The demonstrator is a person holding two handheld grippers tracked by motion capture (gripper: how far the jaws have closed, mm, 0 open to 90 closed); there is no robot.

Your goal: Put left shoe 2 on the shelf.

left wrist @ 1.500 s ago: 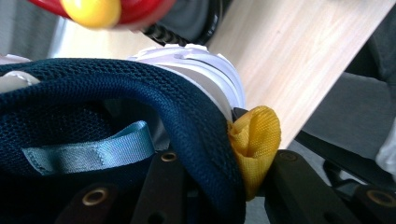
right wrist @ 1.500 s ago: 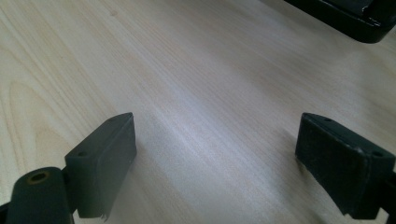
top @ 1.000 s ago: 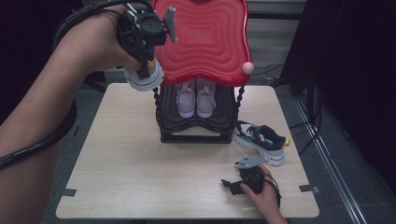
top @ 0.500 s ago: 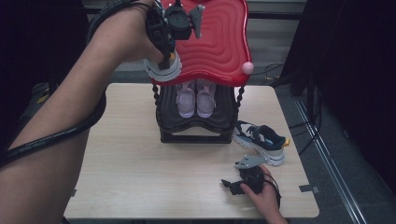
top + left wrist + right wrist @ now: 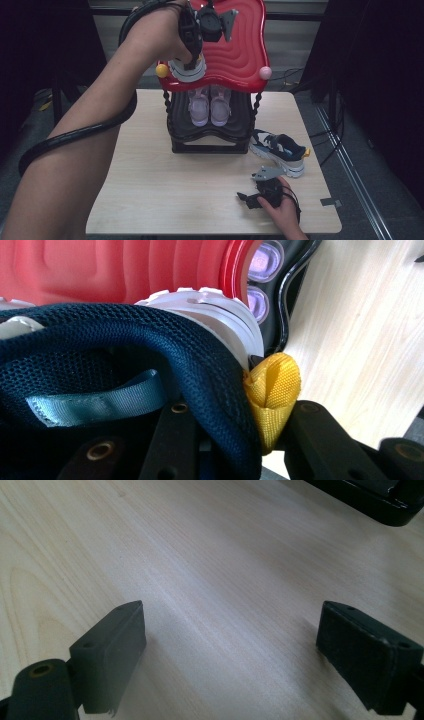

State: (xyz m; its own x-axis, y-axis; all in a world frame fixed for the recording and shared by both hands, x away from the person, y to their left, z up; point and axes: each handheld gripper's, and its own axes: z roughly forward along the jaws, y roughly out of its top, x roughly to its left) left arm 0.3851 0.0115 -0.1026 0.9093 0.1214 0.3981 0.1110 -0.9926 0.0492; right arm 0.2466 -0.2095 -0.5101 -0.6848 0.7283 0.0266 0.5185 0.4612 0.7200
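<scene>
Above the red rack (image 5: 235, 55), left gripper (image 5: 192, 59) fingers clamp a navy sneaker (image 5: 150, 345); right gripper (image 5: 230, 650) fingers apart.

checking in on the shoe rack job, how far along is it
Partly done, it seems. A lilac pair already sits on the lower black shelf. In hand: the left gripper is shut on a navy shoe at its heel, above the red top shelf. Left: setting it down, then its mate, lying on the table near the open right gripper.
</scene>
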